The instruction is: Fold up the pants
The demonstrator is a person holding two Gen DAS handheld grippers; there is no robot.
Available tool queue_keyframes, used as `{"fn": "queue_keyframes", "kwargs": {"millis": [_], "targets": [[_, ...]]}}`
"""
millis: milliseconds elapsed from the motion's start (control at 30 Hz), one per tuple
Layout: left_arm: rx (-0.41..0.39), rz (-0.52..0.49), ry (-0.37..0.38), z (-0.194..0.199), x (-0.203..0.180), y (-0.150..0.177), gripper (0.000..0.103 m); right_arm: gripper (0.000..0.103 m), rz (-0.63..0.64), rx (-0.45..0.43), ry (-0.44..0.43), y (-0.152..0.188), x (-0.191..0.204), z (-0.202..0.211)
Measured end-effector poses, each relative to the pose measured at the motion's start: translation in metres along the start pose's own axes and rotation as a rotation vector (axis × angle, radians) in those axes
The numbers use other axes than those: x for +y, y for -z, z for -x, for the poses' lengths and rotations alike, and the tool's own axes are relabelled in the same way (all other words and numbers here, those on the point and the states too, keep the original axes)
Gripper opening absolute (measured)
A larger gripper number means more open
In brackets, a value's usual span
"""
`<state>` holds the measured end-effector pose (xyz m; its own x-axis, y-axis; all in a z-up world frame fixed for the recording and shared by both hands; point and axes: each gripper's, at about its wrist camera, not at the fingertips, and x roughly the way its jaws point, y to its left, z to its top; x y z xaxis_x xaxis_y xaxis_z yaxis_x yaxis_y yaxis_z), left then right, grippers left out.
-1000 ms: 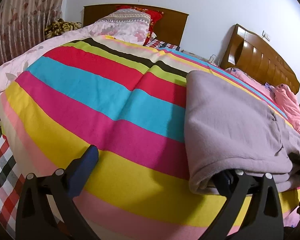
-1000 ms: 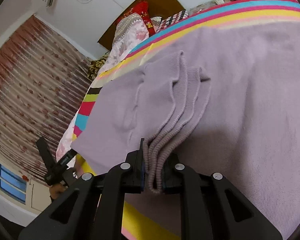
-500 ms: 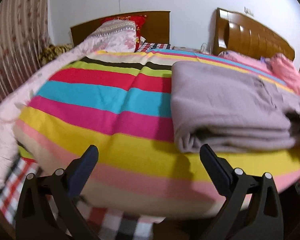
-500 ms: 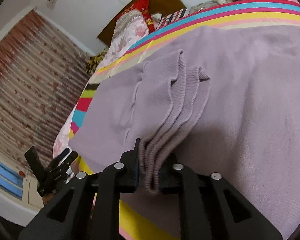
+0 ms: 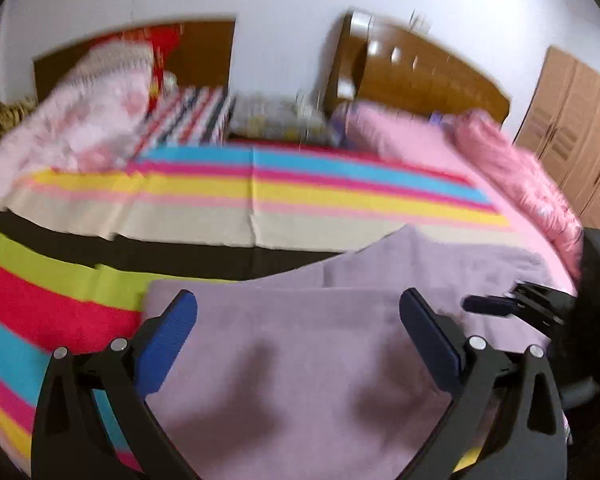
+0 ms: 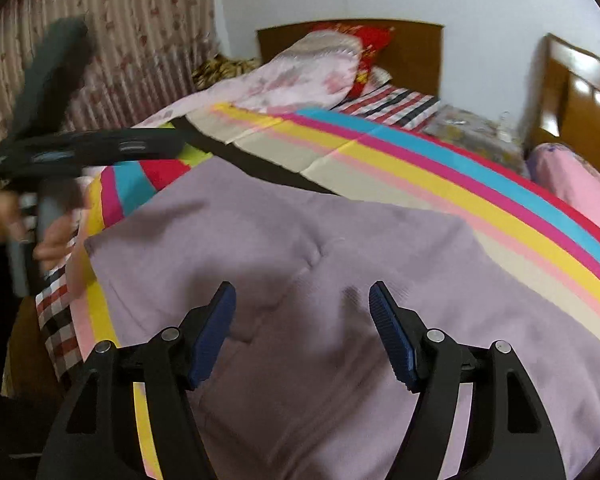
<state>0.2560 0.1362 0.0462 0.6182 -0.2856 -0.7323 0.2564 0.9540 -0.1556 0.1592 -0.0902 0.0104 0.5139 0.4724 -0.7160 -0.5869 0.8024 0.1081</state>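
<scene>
The lilac pants [image 6: 340, 280] lie folded flat on the striped bedspread [image 6: 440, 168], near the bed's front edge. My right gripper [image 6: 302, 320] hovers just above them; its jaws are opening, its blue pads [image 6: 216, 328] stand apart and nothing is between them. The left wrist view shows the same pants [image 5: 300, 360] under my left gripper [image 5: 296, 320], which is open and holds nothing. The right gripper [image 5: 500, 306] shows there at the right edge. In the right wrist view the left gripper [image 6: 80, 148] is a blurred shape in a hand [image 6: 52, 236] at the left.
Pillows [image 6: 312, 68] and a wooden headboard [image 6: 412, 52] stand at the far end. A second bed with pink bedding [image 5: 460, 152] lies to the right, with a wardrobe [image 5: 580, 128] behind it. A curtain [image 6: 140, 40] hangs at the left. A checked sheet [image 6: 56, 320] hangs over the bed's front edge.
My right gripper has let go of the ribbed waistband, lifted and rolled upright. My left gripper has swung from beside the pants to above them. The pants now lie flat.
</scene>
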Motion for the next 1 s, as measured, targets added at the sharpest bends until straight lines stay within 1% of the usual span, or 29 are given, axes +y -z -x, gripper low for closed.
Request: {"fn": "queue_keyframes", "kwargs": {"millis": [33, 67, 100, 133, 167, 200, 267, 333, 433, 467, 500, 533, 567, 600, 633, 667, 733, 767, 800, 833, 867, 900, 933, 1000], "targets": [[0.033, -0.006, -0.018, -0.012, 0.002, -0.001, 0.101, 0.069, 0.008, 0.031, 0.019, 0.001, -0.004, -0.01], [0.094, -0.012, -0.07, -0.034, 0.007, 0.003, 0.101, 0.07, 0.013, 0.057, 0.042, 0.005, -0.006, -0.017], [0.133, -0.006, -0.108, -0.047, 0.014, 0.007, 0.101, 0.071, 0.01, 0.084, 0.058, 0.011, -0.01, -0.025], [0.149, 0.006, -0.102, -0.057, 0.023, 0.016, 0.101, 0.071, 0.005, 0.068, 0.048, 0.016, -0.014, -0.026], [0.1, -0.005, -0.086, -0.055, 0.025, 0.021, 0.101, 0.071, -0.013, 0.057, 0.023, 0.017, -0.016, -0.024], [0.075, -0.013, -0.079, -0.053, 0.025, 0.026, 0.101, 0.071, -0.018, 0.059, 0.019, 0.017, -0.017, -0.024], [0.065, -0.003, -0.074, -0.05, 0.028, 0.027, 0.101, 0.073, -0.009, 0.06, 0.029, 0.017, -0.015, -0.025], [0.062, -0.005, -0.088, -0.053, 0.029, 0.027, 0.101, 0.074, -0.001, 0.063, 0.042, 0.015, -0.013, -0.027], [0.059, -0.015, -0.11, -0.052, 0.025, 0.028, 0.101, 0.076, -0.011, 0.058, 0.025, 0.016, -0.016, -0.026], [0.053, -0.008, -0.1, -0.051, 0.027, 0.028, 0.101, 0.076, -0.024, 0.053, 0.008, 0.017, -0.018, -0.023], [0.049, -0.001, -0.09, -0.05, 0.028, 0.024, 0.101, 0.076, -0.039, 0.048, 0.015, 0.016, -0.022, -0.02], [0.042, 0.01, -0.077, -0.049, 0.029, 0.023, 0.101, 0.077, -0.062, 0.041, 0.047, 0.017, -0.024, -0.015], [0.034, 0.026, -0.062, -0.048, 0.032, 0.023, 0.101, 0.08, -0.098, 0.02, 0.06, 0.019, -0.027, -0.001], [0.03, 0.034, -0.056, -0.048, 0.033, 0.022, 0.101, 0.082, -0.115, 0.006, 0.058, 0.022, -0.029, 0.006], [0.028, 0.035, -0.055, -0.047, 0.033, 0.022, 0.101, 0.087, -0.131, -0.005, 0.058, 0.026, -0.033, 0.016], [0.03, 0.032, -0.06, -0.047, 0.032, 0.021, 0.101, 0.088, -0.136, -0.001, 0.078, 0.032, -0.037, 0.025], [0.037, 0.02, -0.074, -0.049, 0.029, 0.02, 0.101, 0.088, -0.143, 0.053, 0.123, 0.048, -0.046, 0.031], [0.042, 0.012, -0.086, -0.051, 0.027, 0.02, 0.101, 0.088, -0.168, 0.122, 0.137, 0.063, -0.057, 0.027], [0.045, 0.006, -0.093, -0.051, 0.026, 0.02, 0.101, 0.088, -0.19, 0.15, 0.139, 0.072, -0.065, 0.025], [0.048, 0.001, -0.1, -0.052, 0.025, 0.02, 0.101, 0.088, -0.186, 0.112, 0.12, 0.075, -0.068, 0.032], [0.05, -0.005, -0.106, -0.052, 0.024, 0.02, 0.101, 0.088, -0.218, 0.087, 0.096, 0.08, -0.072, 0.044], [0.051, -0.006, -0.108, -0.052, 0.024, 0.02, 0.101, 0.088, -0.253, 0.072, 0.087, 0.082, -0.076, 0.053], [0.052, -0.007, -0.112, -0.053, 0.024, 0.02, 0.101, 0.088, -0.289, 0.035, 0.083, 0.085, -0.082, 0.067], [0.041, -0.018, -0.164, -0.051, 0.02, 0.02, 0.101, 0.088, -0.376, -0.112, 0.049, 0.1, -0.098, 0.108]]}}
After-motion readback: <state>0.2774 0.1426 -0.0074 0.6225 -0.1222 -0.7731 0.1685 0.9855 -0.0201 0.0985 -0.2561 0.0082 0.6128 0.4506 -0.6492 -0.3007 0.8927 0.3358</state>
